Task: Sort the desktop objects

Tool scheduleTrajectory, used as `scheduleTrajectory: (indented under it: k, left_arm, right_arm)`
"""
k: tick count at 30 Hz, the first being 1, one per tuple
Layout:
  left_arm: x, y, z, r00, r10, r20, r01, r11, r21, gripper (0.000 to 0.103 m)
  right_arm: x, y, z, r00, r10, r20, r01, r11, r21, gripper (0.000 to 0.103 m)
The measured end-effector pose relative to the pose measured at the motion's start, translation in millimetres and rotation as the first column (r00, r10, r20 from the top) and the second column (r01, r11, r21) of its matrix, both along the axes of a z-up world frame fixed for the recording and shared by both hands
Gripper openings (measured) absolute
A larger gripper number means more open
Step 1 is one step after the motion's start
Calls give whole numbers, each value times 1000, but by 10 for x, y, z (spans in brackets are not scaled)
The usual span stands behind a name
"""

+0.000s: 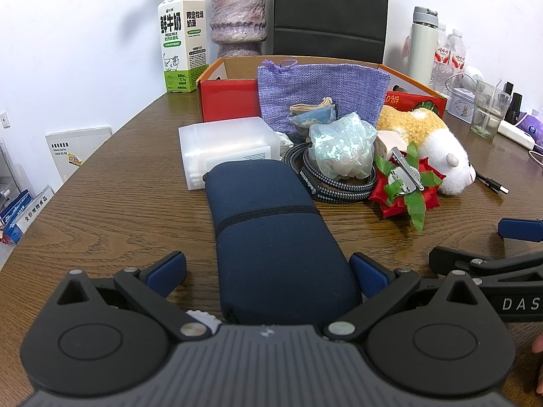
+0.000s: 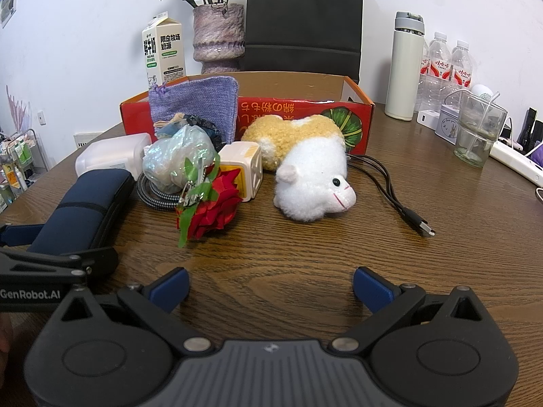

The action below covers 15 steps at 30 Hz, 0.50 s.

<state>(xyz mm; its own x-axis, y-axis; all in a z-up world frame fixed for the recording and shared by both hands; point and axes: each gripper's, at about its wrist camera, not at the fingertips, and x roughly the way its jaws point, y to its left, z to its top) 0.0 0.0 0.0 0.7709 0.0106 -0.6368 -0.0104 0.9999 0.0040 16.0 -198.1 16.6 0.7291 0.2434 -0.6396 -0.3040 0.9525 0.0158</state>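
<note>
We hold our left gripper [image 1: 268,273] with its 2 blue pads spread fully apart, 1 on each side of the near end of a navy blue soft case [image 1: 271,230]. The pads stand just beside the case, and we cannot tell that either presses on it. The case lies lengthwise on the wooden table [image 1: 118,186], pointing toward a frosted plastic box [image 1: 227,149].

Our right gripper [image 2: 270,288] is equally wide open with only bare table between its pads; nothing is held.

Ahead of it lies the clutter. A white and tan plush toy [image 2: 305,169] rests on its side near the middle, a black USB cable [image 2: 400,200] trailing off to its right. Left of the toy sit a small cream cube [image 2: 246,173], a red fabric rose [image 2: 210,210] with green leaves and a metal clip, a coiled braided cable [image 2: 152,196] and a crumpled iridescent bag [image 2: 180,159] on top of the coil.

Behind them a purple woven pouch [image 2: 197,108] leans against the red cardboard box [image 2: 305,115], which stands open.
</note>
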Motion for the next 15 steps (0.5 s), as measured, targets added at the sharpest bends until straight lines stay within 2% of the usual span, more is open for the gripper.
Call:
scheduleTrajectory:
  k: [12, 15]
  left_arm:
    - [-5, -2, 1, 1000, 4, 1, -4, 1000, 4, 103]
    - [-118, 99, 61, 998, -61, 25, 62, 998, -17, 103]
  right_arm:
    - [6, 9, 1, 1000, 1, 0, -1, 1000, 0, 103]
    - [4, 12, 1, 1000, 0, 1, 0, 1000, -4, 103]
